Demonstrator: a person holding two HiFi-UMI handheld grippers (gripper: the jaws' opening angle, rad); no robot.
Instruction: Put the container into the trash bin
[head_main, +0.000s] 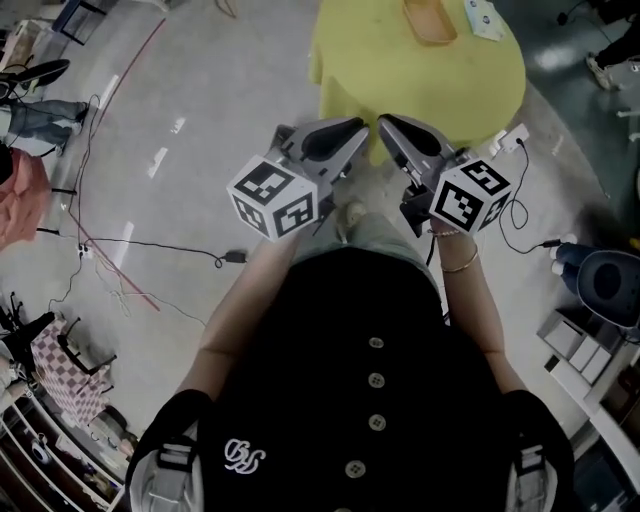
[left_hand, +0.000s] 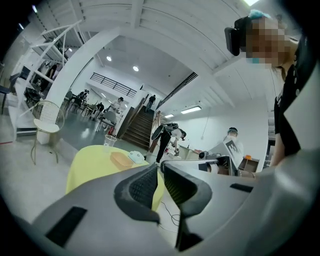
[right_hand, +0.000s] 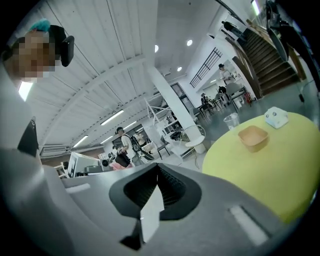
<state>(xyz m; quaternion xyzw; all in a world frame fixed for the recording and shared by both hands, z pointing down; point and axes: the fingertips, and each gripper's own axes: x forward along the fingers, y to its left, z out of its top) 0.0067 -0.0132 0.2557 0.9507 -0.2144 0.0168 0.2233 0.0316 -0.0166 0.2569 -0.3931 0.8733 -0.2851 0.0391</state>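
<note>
Both forearms reach out in front of the black buttoned top. The left gripper (head_main: 355, 128) and right gripper (head_main: 390, 125) lie almost level, noses close together, aimed at the round tabletop (head_main: 400, 85) under its smooth yellow cloth. Each carries a cube of black-and-white square markers at the rear, and a thin bangle (head_main: 461, 265) rings the right wrist. The left jaws are down to a narrow slit, ribbed dark pads facing, nothing between them. The right jaws are pressed together, empty too. The container (head_main: 430, 20), a shallow tan tray with rounded corners, sits out on the cloth, well clear of both grippers. Beside it is a small pale boxy object (head_main: 483, 18), and a clear plastic cup (right_hand: 231, 121) stands farther back.
</note>
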